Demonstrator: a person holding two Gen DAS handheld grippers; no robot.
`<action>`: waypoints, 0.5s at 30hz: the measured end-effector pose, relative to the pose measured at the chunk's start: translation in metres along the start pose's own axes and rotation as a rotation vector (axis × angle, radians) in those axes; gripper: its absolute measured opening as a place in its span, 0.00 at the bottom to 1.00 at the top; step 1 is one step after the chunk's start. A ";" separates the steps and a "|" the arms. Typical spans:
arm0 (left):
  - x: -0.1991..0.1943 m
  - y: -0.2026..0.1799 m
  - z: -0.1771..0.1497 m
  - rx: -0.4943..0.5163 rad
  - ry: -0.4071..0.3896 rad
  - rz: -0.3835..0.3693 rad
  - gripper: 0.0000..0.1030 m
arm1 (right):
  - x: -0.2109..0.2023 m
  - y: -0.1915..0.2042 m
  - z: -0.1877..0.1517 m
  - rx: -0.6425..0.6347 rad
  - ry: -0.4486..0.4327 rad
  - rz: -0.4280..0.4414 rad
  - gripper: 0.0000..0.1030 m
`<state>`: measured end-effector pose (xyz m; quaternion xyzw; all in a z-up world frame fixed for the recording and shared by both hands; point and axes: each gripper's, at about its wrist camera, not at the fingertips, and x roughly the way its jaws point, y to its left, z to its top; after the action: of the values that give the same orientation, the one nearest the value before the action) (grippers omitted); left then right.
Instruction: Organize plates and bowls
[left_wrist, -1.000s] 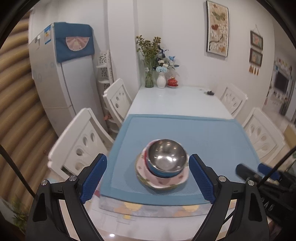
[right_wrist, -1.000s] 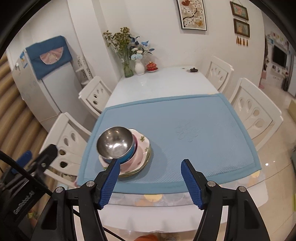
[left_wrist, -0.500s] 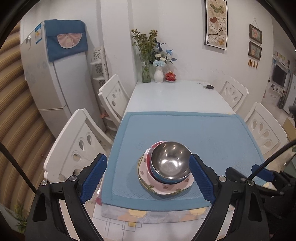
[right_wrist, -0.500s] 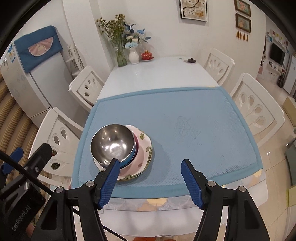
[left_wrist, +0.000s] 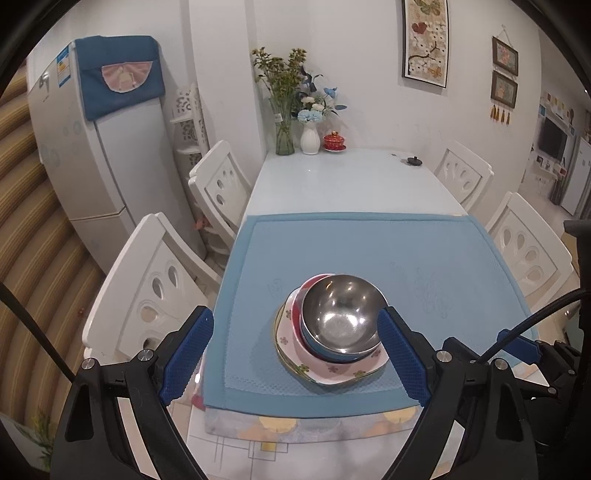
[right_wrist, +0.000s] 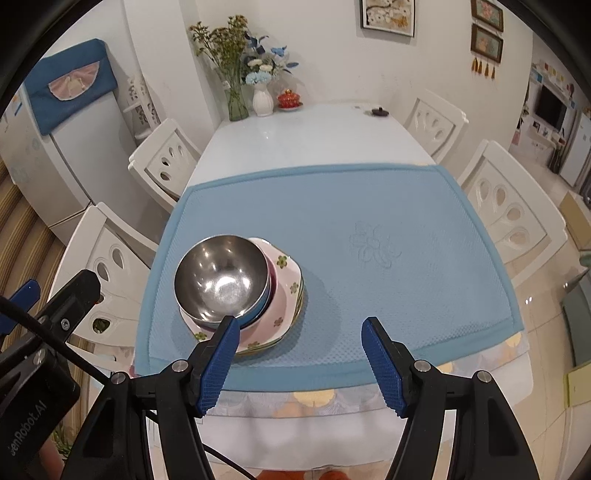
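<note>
Nearest in each wrist view are the blue pads: the left hand-held gripper stands wide apart with nothing clamped, and the right hand-held gripper is also apart and empty, though narrower. Just beyond them, near the front left of the blue mat, sits the stack: a steel bowl nested in a blue bowl, over a pink one, on a floral plate. From the left gripper the stack lies straight ahead, framed between its pads, so that hand seems better placed; from the right gripper it lies ahead and to the left, its left pad overlapping the plate's near rim. The right view shows a thin green rim beneath the plate, perhaps another plate; the left view shows the pink bowl's edge more plainly. Farther off, the white worktop carries vases at its far end.
</note>
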<state>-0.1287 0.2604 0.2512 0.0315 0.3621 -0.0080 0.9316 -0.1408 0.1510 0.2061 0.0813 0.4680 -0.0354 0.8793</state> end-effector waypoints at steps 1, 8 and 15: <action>0.000 0.001 0.000 -0.001 0.000 -0.002 0.87 | 0.000 0.000 0.000 -0.002 -0.002 -0.009 0.64; 0.001 0.007 0.000 -0.029 0.003 -0.006 0.87 | 0.000 0.006 -0.005 0.003 0.015 -0.007 0.64; -0.001 0.007 0.000 -0.024 0.000 -0.007 0.87 | 0.000 0.010 -0.006 0.002 0.024 -0.003 0.64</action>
<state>-0.1290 0.2670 0.2520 0.0189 0.3622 -0.0069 0.9319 -0.1445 0.1618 0.2035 0.0820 0.4785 -0.0360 0.8735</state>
